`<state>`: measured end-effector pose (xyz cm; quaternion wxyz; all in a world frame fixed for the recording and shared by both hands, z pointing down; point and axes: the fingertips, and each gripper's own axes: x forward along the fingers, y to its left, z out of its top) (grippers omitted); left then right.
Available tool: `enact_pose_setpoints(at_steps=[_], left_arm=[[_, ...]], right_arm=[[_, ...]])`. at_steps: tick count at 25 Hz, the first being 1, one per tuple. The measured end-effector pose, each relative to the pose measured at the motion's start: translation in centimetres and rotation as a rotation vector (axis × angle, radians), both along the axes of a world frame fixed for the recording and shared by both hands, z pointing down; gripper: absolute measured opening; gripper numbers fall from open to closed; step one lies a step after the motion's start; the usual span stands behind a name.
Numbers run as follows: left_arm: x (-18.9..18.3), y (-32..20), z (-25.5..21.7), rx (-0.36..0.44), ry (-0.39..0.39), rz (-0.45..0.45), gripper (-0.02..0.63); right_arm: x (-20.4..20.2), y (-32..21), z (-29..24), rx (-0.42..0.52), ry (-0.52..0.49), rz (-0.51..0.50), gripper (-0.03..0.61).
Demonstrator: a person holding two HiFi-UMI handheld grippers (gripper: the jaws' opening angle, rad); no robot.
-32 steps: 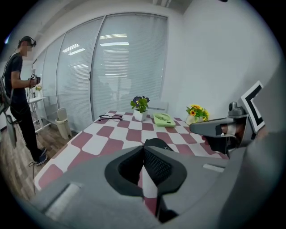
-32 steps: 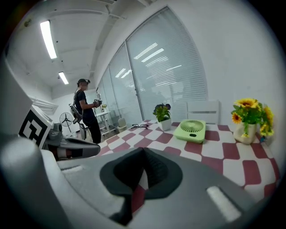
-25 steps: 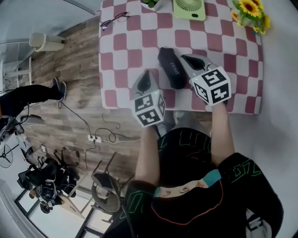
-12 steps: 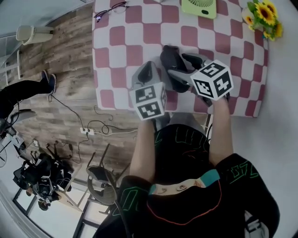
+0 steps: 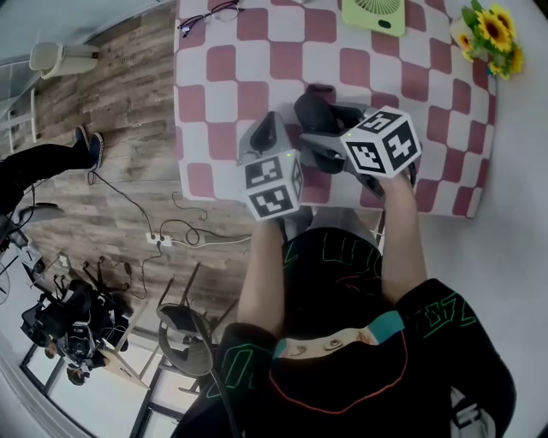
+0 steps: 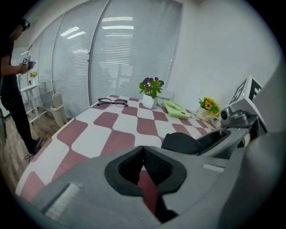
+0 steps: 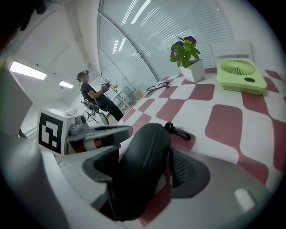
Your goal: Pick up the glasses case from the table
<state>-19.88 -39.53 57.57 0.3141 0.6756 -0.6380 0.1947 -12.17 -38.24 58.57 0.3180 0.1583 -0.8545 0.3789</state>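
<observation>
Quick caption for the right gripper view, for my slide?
Right gripper, jaws opening, straddles the black glasses case on the checkered table.

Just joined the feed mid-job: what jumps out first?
The black glasses case lies near the checked table's front edge, between the right tool's opening jaws, not yet gripped. The left tool sits shut and empty left of it. A green fan and sunflowers stand at the far edge.

Left gripper jaws together, black glasses case beyond, red-and-white checked table
</observation>
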Motion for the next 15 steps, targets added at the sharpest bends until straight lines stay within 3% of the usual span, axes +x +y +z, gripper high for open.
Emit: enact_pose_setpoints(at_steps=[6, 15], left_arm=[[-0.4, 1.7, -0.9, 0.028, 0.003, -0.046, 0.01], [-0.7, 5.0, -3.3, 0.107, 0.014, -0.135, 0.009]], right_arm=[[-0.3, 0.2, -0.4, 0.05, 0.028, 0.022, 0.323], [0.9, 0.9, -5.0, 0.317, -0.025, 0.057, 0.307]])
